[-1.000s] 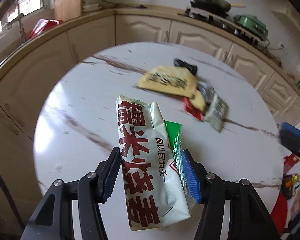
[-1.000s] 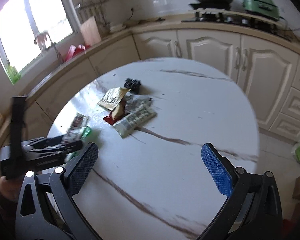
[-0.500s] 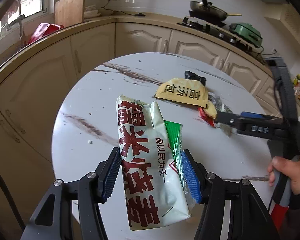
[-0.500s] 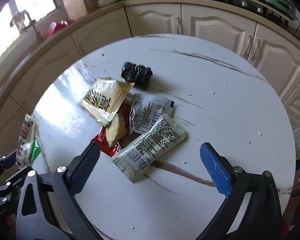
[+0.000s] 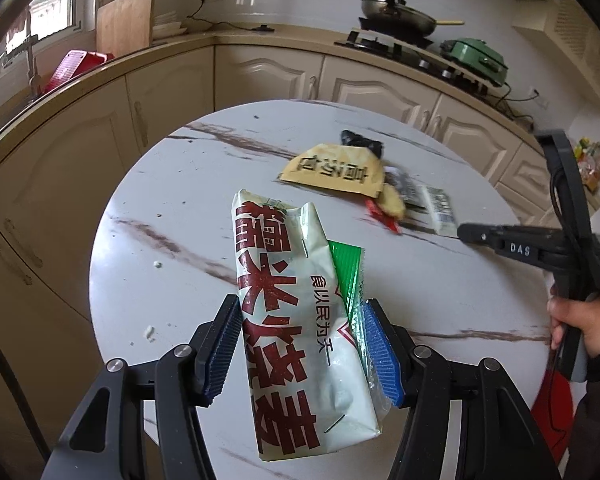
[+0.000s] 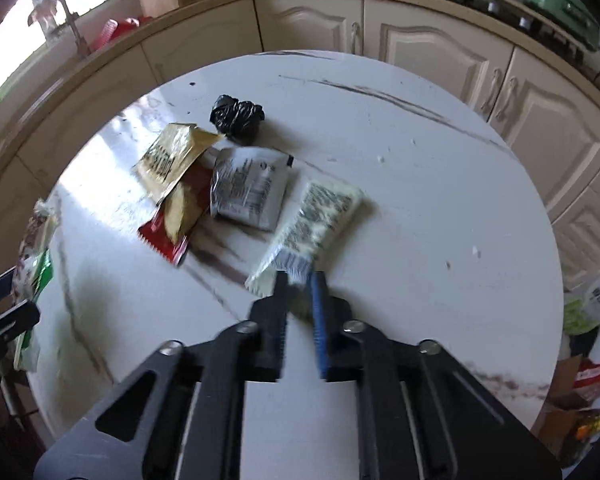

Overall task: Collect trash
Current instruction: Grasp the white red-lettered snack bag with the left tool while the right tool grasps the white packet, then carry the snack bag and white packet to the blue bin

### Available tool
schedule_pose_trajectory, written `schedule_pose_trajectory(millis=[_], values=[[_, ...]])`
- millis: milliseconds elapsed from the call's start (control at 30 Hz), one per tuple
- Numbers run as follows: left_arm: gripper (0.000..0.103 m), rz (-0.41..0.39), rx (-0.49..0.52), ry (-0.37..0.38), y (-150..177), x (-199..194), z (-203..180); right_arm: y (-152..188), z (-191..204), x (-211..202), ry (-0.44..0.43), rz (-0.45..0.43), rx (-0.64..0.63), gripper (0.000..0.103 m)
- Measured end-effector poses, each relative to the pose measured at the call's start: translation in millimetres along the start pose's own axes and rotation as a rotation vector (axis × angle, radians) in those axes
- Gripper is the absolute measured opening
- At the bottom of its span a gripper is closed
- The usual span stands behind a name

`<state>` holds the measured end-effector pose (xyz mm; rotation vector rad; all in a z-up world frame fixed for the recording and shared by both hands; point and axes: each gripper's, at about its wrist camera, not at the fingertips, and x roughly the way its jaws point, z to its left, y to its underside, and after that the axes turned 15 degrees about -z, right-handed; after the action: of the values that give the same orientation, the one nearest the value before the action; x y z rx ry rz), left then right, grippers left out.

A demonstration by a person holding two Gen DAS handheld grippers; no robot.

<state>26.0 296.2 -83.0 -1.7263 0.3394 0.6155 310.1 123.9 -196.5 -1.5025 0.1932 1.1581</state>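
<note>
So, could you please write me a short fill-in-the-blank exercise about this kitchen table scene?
1. The left gripper holds a white wrapper printed with large ____ characters.
2. The right gripper has just closed on the end of the pale ____ wrapper.
3. The crumpled bag beyond the pile is ____.

Missing words: red; barcoded; black

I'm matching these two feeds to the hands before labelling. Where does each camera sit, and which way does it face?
Left wrist: rides the left gripper, looks forward and down over the round table; its fingers clamp a white wrapper; a hand holds the other tool at right.
Right wrist: rides the right gripper, tilted down at the table; its jaws have just closed onto the pale wrapper's corner.
Shared: yellow packet, black bag, cabinets.
</note>
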Motion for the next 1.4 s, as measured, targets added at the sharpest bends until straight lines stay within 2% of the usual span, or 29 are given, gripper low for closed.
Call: schedule_pose_trajectory(millis=[100,167,200,233,367,467,667,733,800,833,933,1133,1400], values=[[0.057,-0.01,-0.001,0.007,1.0,-5.5,-9.3,9.1,-13.8,-13.2,-0.025,-0.018,0.046,0.004],[0.057,-0.017,-0.009,-0.003,0.3,-7.8,-12.2,6.8,-17.7,-19.8,-0.005,-0.055,0.062,0.023],[0.057,-0.02,-0.016,-0.007,-0.2,-9.9,-14.1,4.5,-15.9,-21.2,0.004,-0.072,0.064,0.042],[0.057,-0.025,-0.017,-0.011,-0.8,-11.5,-15.5,1.3,-13.3,-20.5,0.008,-0.079,0.054,0.054],[0.057,-0.037,-0.015,-0.035,-5.4,-12.7,-14.4,-13.7,4.7,-6.6,0.031,-0.08,0.008,0.055],[0.057,-0.035,-0.007,-0.047,-8.8,-9.3,-8.4,-23.8,14.6,14.4,0.094,-0.051,-0.038,0.054],[0.057,-0.03,0.0,-0.042,-13.8,-0.8,-1.2,-33.6,22.8,34.6,0.1,-0.022,-0.058,0.053],[0.057,-0.027,-0.003,-0.034,-13.6,-1.2,-3.5,-32.4,21.8,37.4,0.098,-0.01,-0.072,0.047],[0.057,-0.031,-0.003,-0.027,-12.9,-4.6,-7.1,-28.0,20.6,33.5,0.07,-0.009,-0.084,0.04],[0.057,-0.034,0.002,-0.02,-13.1,-5.8,-7.1,-25.9,19.9,31.3,0.05,-0.008,-0.095,0.031],[0.057,-0.046,0.001,-0.005,-13.1,-10.1,-7.0,-16.2,9.8,19.8,-0.021,0.0,-0.064,0.021],[0.057,-0.056,0.019,0.014,-8.4,-15.2,-12.4,16.1,0.8,-17.1,-0.095,-0.029,-0.019,0.018],[0.057,-0.025,0.044,0.072,10.8,-12.9,-61.8,62.4,-6.5,-82.3,-0.2,-0.149,0.082,0.017]])
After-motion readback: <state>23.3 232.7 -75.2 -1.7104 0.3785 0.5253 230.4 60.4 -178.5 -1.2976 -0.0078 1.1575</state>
